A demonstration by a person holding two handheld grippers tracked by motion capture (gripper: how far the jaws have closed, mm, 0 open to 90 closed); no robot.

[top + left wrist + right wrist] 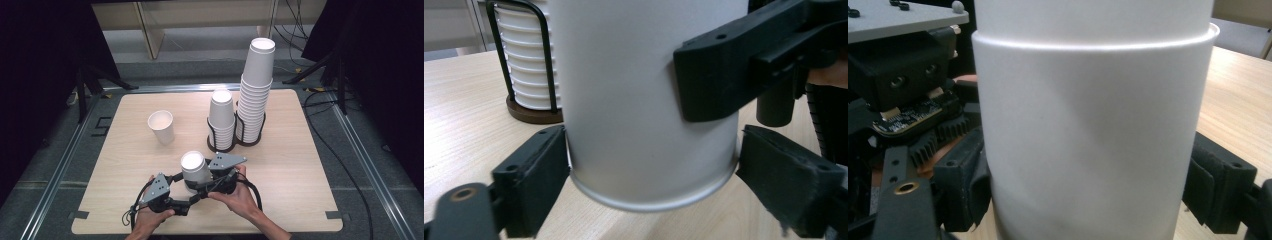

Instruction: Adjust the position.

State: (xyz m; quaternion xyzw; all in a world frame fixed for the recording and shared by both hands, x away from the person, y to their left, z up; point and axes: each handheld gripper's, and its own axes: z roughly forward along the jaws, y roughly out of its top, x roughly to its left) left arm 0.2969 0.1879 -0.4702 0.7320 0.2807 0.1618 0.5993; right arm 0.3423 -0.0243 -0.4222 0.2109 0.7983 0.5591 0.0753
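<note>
Near the table's (280, 165) front edge, upside-down nested paper cups (195, 170): light, thin-walled, easily crushed. Left gripper (176, 196) clamps the lower cup near its rim; right gripper (212, 172) apparently pinches the upper one. Hold gently, low on the wall.

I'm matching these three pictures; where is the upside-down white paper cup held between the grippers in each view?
High view: upside-down white paper cup, low centre, between both grippers.
Left gripper view: centre, large.
Right gripper view: centre, large.
Shared landmark: light wooden table, seen in every view.
</note>
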